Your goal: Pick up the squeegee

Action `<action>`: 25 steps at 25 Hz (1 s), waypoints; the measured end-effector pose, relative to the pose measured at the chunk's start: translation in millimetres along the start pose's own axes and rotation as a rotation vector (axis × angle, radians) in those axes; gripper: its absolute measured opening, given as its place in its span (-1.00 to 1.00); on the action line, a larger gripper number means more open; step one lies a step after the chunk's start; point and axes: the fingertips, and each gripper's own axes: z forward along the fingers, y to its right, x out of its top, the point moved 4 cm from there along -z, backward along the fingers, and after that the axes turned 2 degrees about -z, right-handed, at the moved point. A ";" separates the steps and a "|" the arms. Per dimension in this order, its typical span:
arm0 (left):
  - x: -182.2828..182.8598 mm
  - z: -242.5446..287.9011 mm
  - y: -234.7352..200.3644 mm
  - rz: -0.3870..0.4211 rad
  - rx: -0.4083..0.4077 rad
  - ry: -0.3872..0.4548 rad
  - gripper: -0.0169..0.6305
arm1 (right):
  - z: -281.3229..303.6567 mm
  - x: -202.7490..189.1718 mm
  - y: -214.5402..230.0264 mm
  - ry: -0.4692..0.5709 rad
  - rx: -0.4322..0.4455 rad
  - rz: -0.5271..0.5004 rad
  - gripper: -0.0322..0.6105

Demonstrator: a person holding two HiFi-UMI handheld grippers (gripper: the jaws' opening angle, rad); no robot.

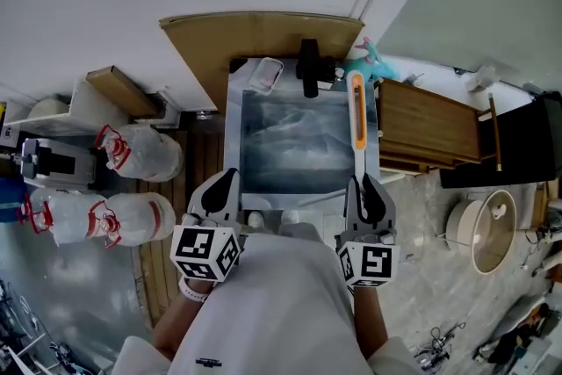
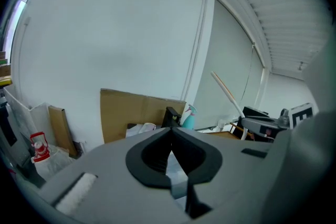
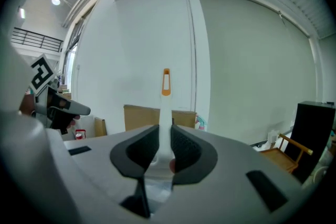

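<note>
The squeegee is in my right claw, whose jaws press on the white part of its handle from both sides. Its long axis runs straight ahead of that claw, in line with the jaws. The orange end with the hanging slot points away from me, toward the wall (the blade end I cannot see; I suppose it is behind the jaws). As far as I can tell it hangs over the grey worktop and touches nothing else. My left claw is beside the right one, jaws together and empty, so the right hand alone carries the tool. I judge the pick-up nearly done.
</note>
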 end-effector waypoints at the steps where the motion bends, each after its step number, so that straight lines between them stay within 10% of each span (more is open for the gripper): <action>1: 0.4 0.0 -1.4 -0.001 0.002 0.001 -0.93 | -0.9 -1.5 1.1 -0.001 -0.012 0.014 -0.70; 25: -3.5 3.6 2.2 0.024 -0.034 -0.043 -0.93 | 2.6 -1.7 -5.1 -0.008 -0.047 0.002 -0.70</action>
